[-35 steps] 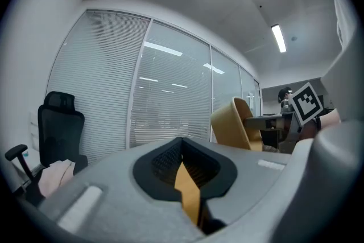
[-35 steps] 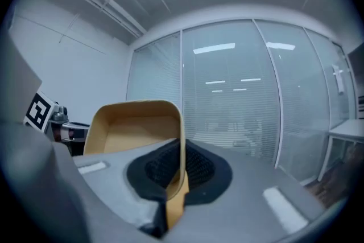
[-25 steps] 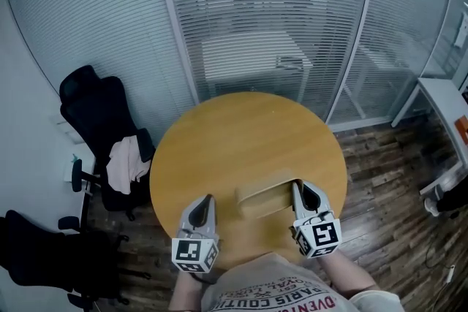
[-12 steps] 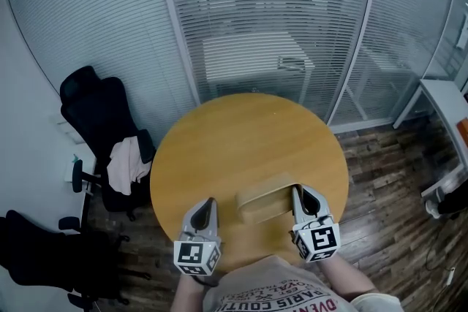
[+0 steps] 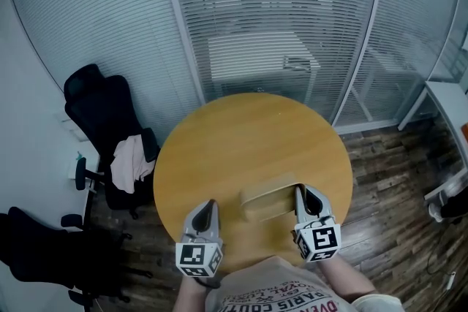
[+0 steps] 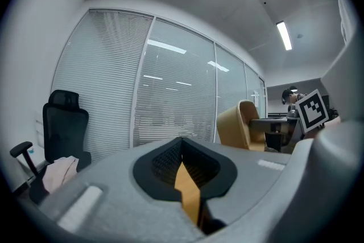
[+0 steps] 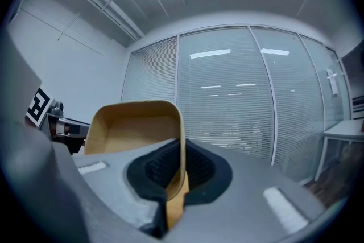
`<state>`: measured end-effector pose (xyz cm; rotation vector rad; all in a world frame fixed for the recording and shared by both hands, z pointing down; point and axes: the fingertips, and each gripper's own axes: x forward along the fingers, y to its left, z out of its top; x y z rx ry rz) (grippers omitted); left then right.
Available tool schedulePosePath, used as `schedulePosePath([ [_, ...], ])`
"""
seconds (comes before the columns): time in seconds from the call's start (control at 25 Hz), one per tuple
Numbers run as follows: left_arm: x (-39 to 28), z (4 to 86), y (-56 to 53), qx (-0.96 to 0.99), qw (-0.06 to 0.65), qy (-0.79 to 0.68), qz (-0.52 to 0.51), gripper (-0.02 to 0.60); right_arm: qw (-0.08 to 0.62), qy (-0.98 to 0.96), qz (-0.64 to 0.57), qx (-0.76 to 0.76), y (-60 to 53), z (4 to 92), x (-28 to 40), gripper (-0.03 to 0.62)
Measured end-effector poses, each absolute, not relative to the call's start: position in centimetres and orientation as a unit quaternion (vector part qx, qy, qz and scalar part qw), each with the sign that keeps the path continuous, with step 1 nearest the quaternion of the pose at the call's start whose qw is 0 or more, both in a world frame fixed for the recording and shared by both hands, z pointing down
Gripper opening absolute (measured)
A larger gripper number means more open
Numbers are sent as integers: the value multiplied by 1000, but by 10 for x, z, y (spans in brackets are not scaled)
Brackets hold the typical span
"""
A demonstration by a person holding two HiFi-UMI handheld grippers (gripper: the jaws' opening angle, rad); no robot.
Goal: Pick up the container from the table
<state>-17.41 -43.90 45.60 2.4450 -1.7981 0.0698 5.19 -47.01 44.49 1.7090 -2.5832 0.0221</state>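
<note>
A tan, open-topped container (image 5: 267,201) is over the near part of the round wooden table (image 5: 248,139). My right gripper (image 5: 300,191) is shut on its right wall. In the right gripper view that thin wall (image 7: 181,139) runs between the black pads, and the container's hollow (image 7: 133,131) opens to the left. I cannot tell whether its base touches the table. My left gripper (image 5: 208,205) is to the container's left, apart from it, near the table's front edge, with its jaws together and nothing held. The left gripper view shows the container (image 6: 239,125) off to the right of the left gripper (image 6: 185,179).
A black office chair (image 5: 102,109) with a pale cloth (image 5: 131,161) on its seat stands left of the table, and another dark chair (image 5: 36,248) is nearer. Glass walls with blinds (image 5: 270,4) stand behind. A white desk (image 5: 450,102) is at the right.
</note>
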Motion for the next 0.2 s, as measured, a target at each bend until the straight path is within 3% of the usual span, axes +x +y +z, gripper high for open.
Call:
schedulePosePath([
  [0.2,-177,459,-438,799,60,-598,26,6,25,-833,15,553,-471,449,53,6],
])
